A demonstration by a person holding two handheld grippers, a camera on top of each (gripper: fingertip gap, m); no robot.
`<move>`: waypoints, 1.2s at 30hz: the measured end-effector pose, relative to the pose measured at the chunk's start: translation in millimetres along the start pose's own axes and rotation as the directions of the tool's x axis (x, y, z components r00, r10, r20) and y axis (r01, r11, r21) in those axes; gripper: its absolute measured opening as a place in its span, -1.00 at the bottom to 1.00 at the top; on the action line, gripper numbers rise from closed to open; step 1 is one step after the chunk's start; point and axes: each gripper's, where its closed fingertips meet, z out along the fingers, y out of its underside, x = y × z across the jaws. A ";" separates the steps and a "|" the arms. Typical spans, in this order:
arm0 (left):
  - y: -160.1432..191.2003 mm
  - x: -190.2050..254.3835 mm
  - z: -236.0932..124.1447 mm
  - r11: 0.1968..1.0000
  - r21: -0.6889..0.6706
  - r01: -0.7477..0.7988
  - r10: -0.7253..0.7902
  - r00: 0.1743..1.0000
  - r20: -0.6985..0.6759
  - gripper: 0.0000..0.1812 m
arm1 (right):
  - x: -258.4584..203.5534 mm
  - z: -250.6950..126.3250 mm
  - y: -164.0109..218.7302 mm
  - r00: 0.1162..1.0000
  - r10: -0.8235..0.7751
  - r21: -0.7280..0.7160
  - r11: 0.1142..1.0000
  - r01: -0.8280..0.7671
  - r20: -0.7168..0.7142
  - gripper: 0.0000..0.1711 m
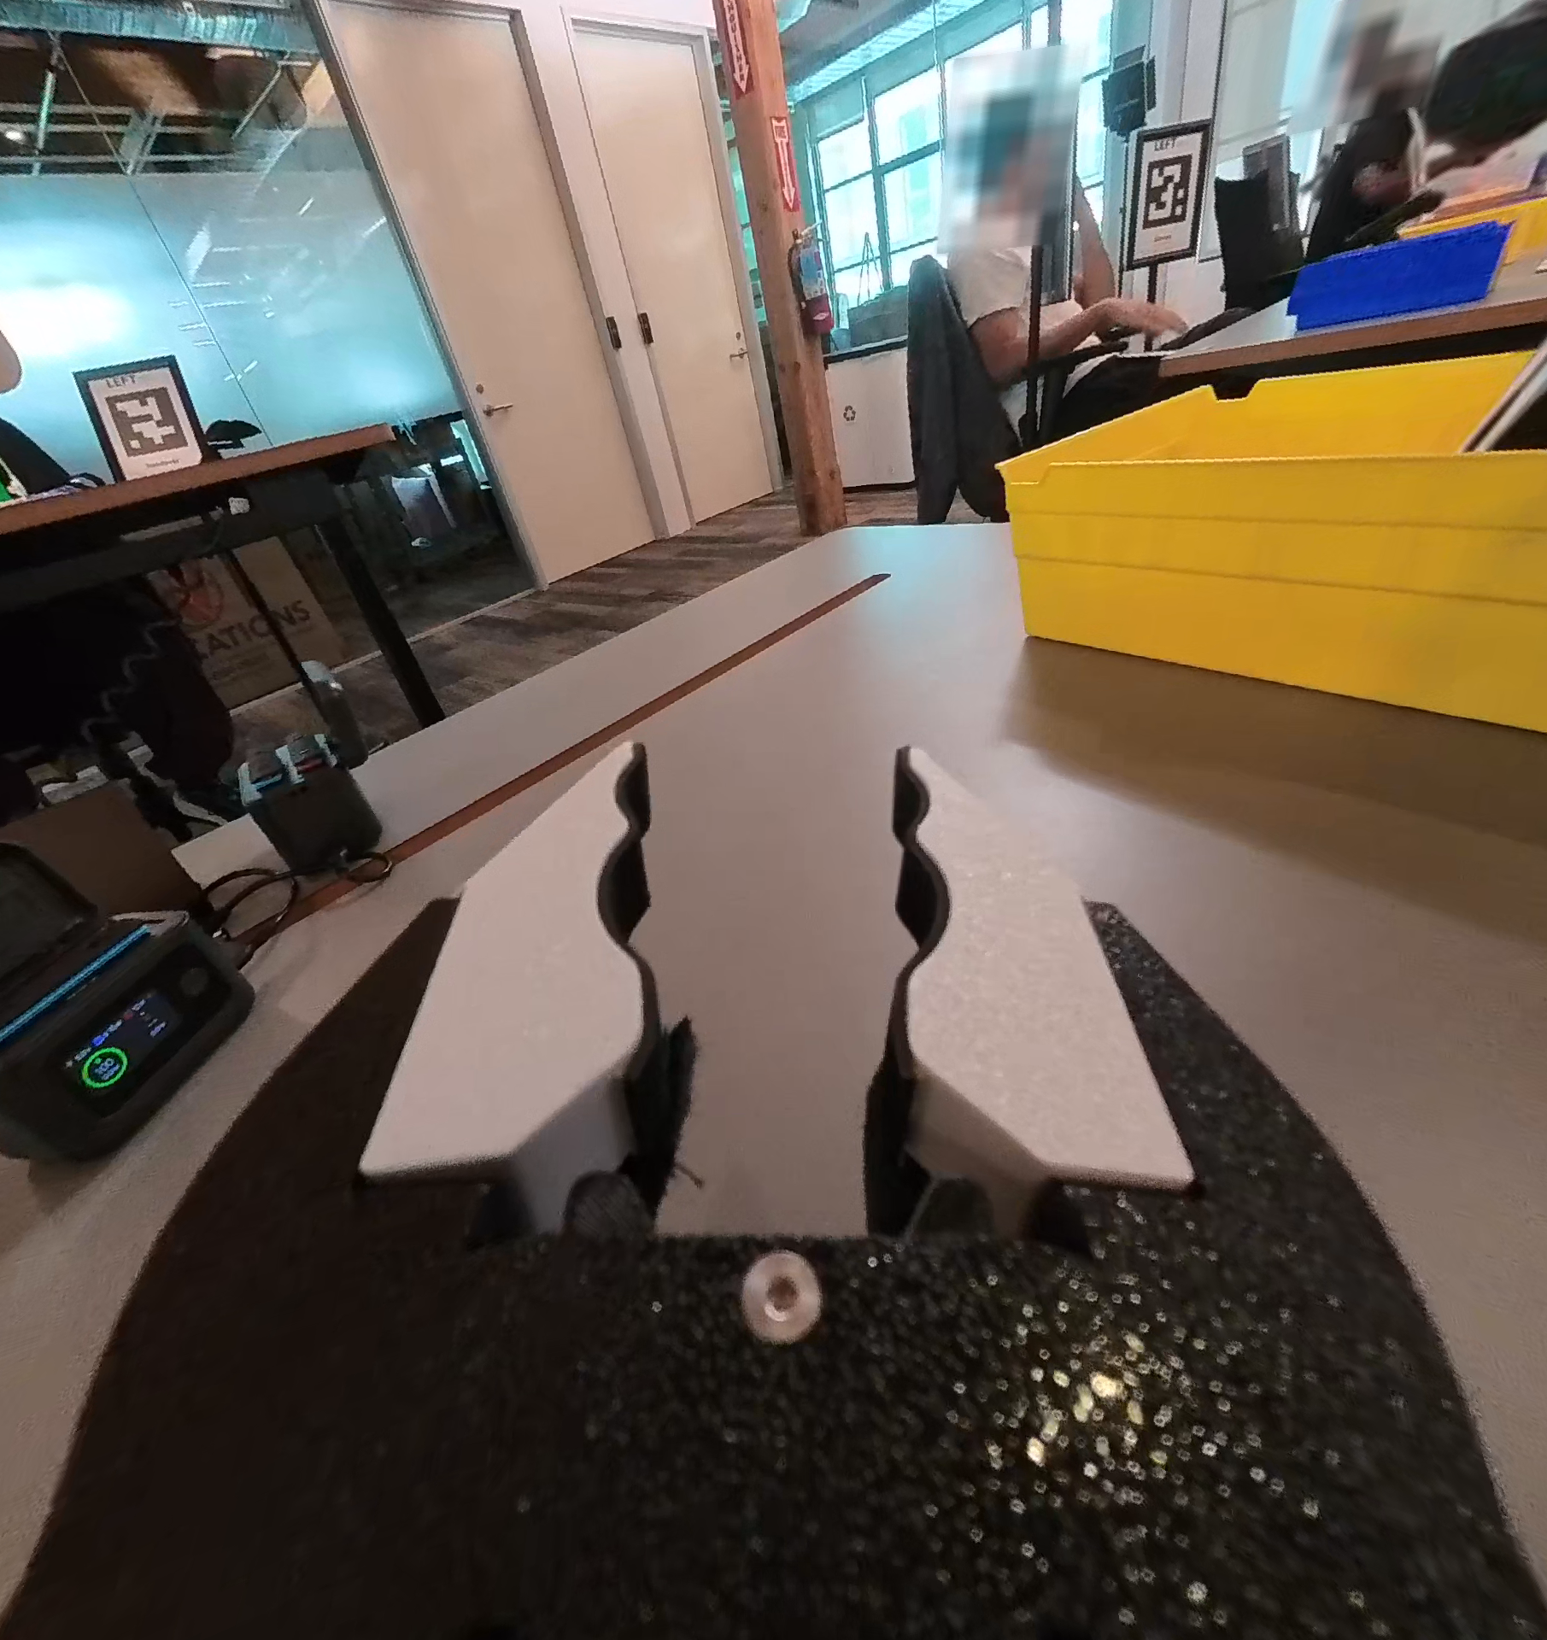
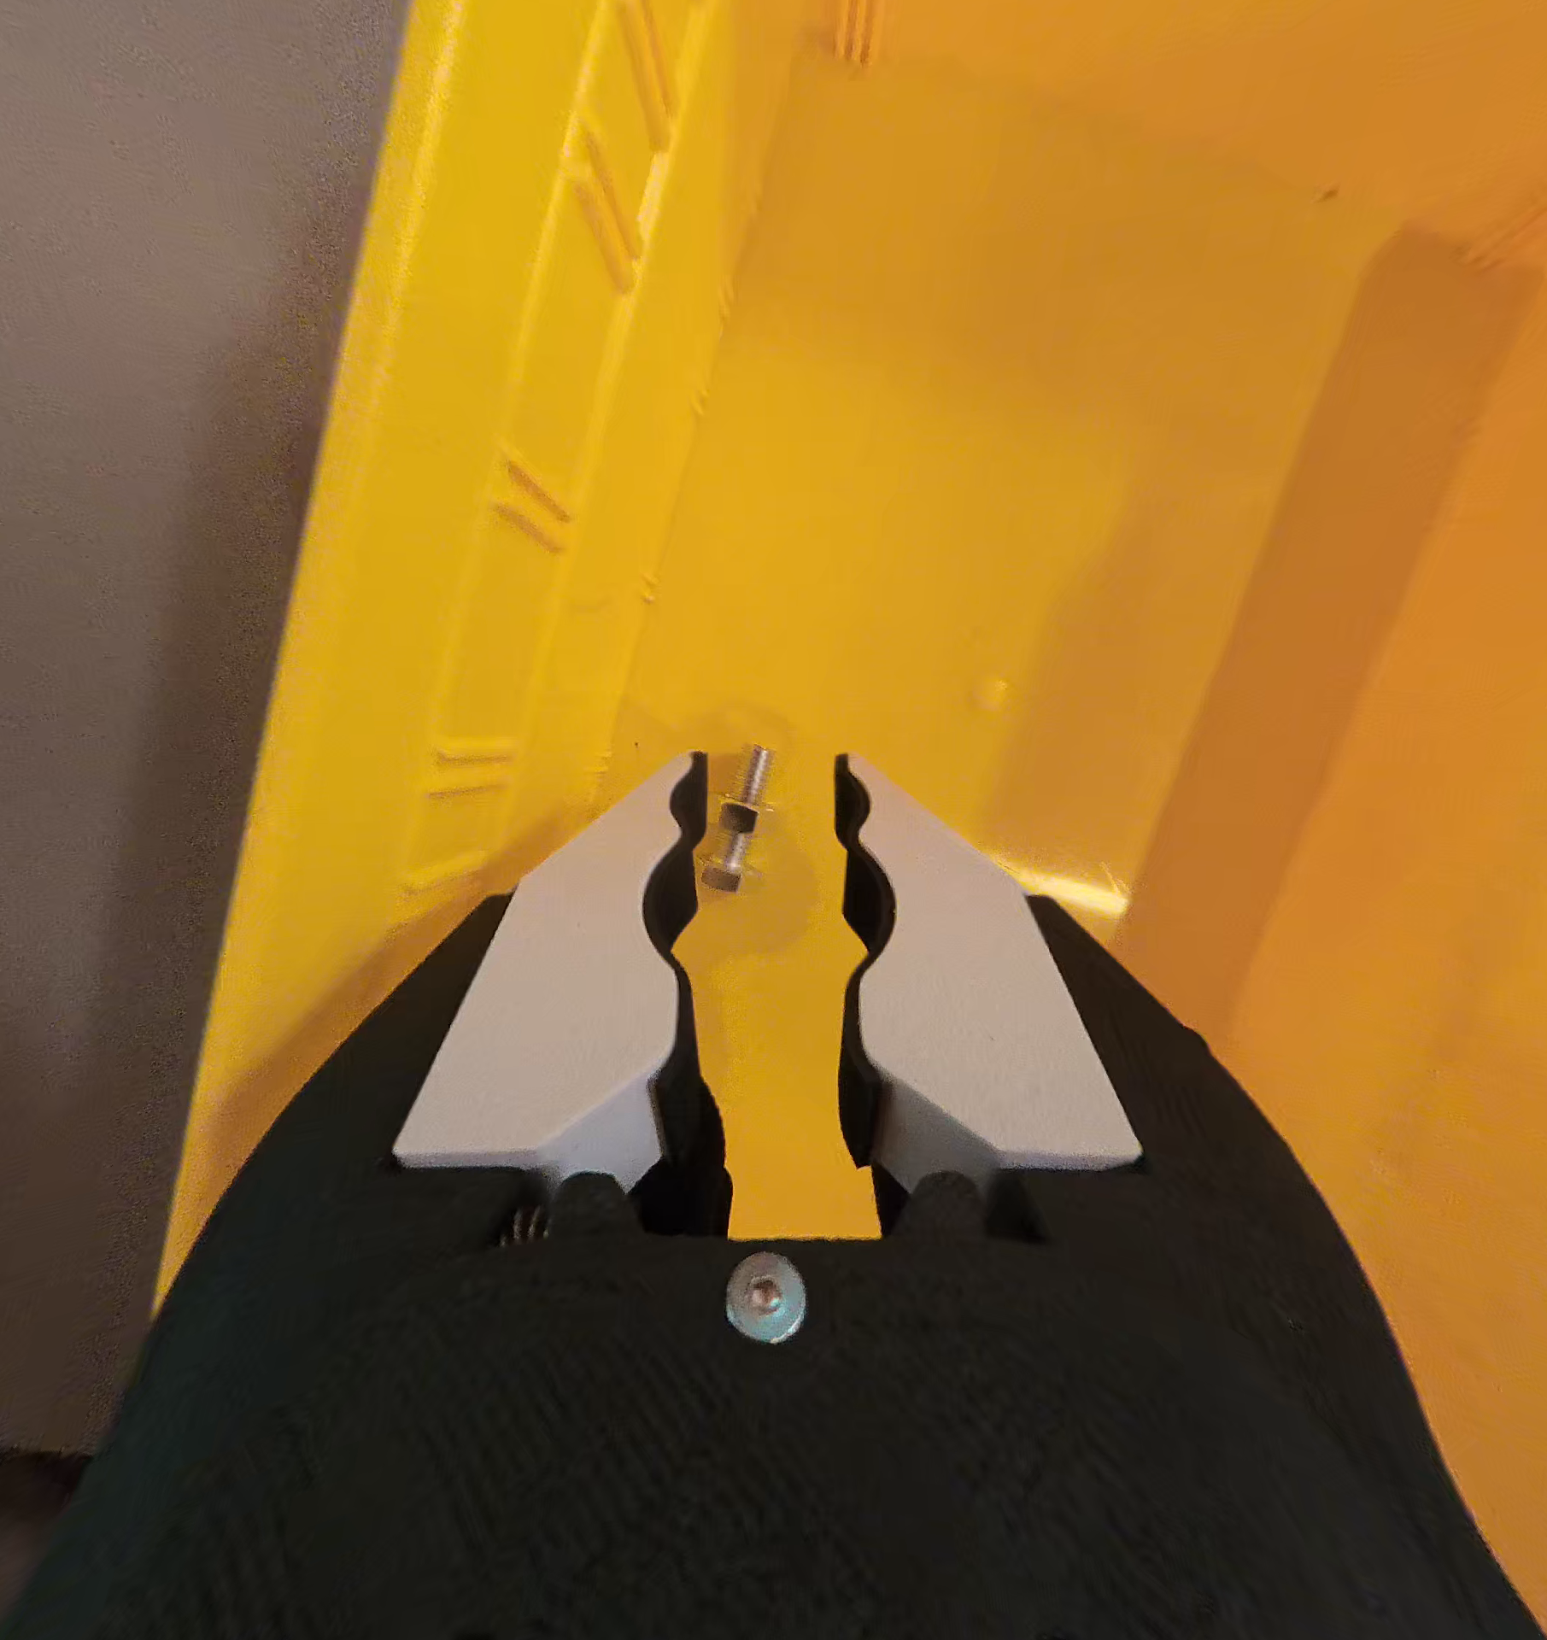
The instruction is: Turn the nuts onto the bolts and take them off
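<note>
Right gripper [image 2: 765, 759] points down into the yellow bin [image 2: 974, 399], jaws spread and holding nothing, with a small bolt [image 2: 734, 821] carrying a nut [image 2: 738, 809] lying on the bin floor between the fingertips, nearer the left one. Left gripper [image 1: 769, 759] hovers low over the grey surface [image 1: 1284, 887], jaws spread and empty, yellow bin [image 1: 1284, 568] far right of it.

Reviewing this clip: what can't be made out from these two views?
- Right wrist view: whether the nut is threaded on the bolt; too small, partly behind a finger of the right gripper.
- Right wrist view: the rest of the yellow bin floor, cut off by the frame and gripper body.
- Left wrist view: the bin's contents, hidden by its wall; the open left gripper holds nothing.
</note>
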 end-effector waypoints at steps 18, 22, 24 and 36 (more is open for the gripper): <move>10.1 -25.8 -8.0 0.998 -0.029 0.057 -0.053 0.990 0.130 -0.54 | -224.4 -54.3 -133.5 0.872 -0.480 0.820 0.460 0.342 -0.094 -0.75; 15.2 -36.1 -14.1 0.999 -0.043 0.033 -0.026 0.985 0.170 -0.56 | -239.9 -28.6 -137.8 0.913 -0.403 0.937 0.291 0.194 -0.064 -0.94; 14.1 -40.7 -17.0 0.998 -0.029 0.055 -0.049 0.982 0.181 -0.56 | -238.7 -29.1 -141.2 0.919 -0.386 0.943 0.270 0.192 -0.076 -0.93; -63.3 -18.2 -42.3 1.000 0.010 -0.017 0.016 0.987 0.161 -0.44 | -227.8 -38.2 -135.1 0.935 -0.342 0.976 0.149 0.156 -0.097 -1.00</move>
